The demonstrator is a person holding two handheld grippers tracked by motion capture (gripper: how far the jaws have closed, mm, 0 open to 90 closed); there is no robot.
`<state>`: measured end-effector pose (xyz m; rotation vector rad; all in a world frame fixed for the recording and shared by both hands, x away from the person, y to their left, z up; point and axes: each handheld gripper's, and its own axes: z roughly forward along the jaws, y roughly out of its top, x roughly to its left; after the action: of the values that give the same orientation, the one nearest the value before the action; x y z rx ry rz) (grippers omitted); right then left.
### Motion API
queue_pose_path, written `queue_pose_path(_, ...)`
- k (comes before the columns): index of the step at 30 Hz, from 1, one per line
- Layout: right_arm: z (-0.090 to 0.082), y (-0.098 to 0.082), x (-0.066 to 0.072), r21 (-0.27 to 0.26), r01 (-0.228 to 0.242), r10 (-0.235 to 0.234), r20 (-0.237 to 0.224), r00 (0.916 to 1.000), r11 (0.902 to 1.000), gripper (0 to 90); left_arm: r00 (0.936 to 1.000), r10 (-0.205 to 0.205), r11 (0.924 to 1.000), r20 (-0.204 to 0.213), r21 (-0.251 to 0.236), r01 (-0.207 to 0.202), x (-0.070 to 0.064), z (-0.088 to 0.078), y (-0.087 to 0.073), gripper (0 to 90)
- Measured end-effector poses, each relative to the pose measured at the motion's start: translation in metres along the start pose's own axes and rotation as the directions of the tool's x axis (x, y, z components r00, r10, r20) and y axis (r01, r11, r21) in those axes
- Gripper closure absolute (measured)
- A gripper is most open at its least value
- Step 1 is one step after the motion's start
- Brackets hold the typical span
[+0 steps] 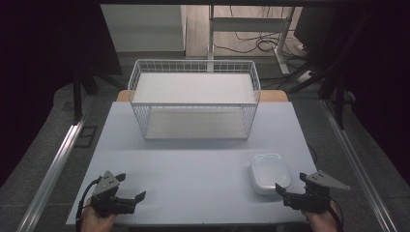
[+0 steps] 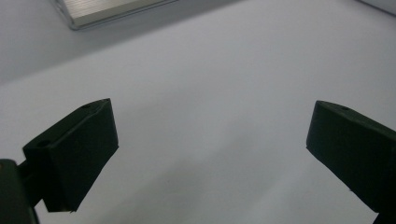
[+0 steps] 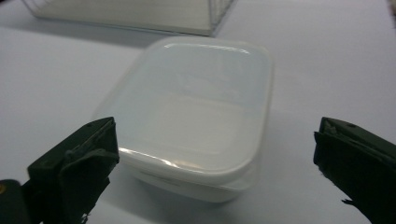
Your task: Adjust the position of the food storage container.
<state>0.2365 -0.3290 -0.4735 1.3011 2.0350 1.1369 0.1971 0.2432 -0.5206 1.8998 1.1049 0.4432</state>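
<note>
Fingers spread wide on both: left gripper (image 1: 131, 187) released over bare table (image 1: 193, 164) at near left; right gripper (image 1: 291, 182) released, gripping nothing, jaws flanking the lidded white container (image 1: 269, 172) at near right. Wire basket (image 1: 194, 99) sits far centre, well apart from the container.

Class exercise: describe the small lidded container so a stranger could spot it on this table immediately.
Start at the white wire basket standing at the table's far middle, then come toward the near right corner. There, just before the open right gripper, sits the plastic container: low, rounded-cornered, translucent white, solid-walled unlike the mesh basket.
</note>
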Motion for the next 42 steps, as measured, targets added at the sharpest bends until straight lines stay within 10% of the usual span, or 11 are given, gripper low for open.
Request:
queue_pose_path(23, 0.0, 0.003, -0.008, 0.066, -0.022, 0.019, 0.056, 0.9982, 0.9976, 5.4, 0.9981, -0.053, 0.9984, 0.032, 0.019, 0.052, 0.006, 0.003, -0.002, 2.3)
queue_pose_path(42, 0.026, 0.028, -0.034, 0.105, -0.023, 0.01, 0.122, 0.9924, 0.9942, 88.6, 0.9968, -0.067, 0.9973, 0.043, 0.032, 0.066, 0.008, 0.005, -0.002, 2.5)
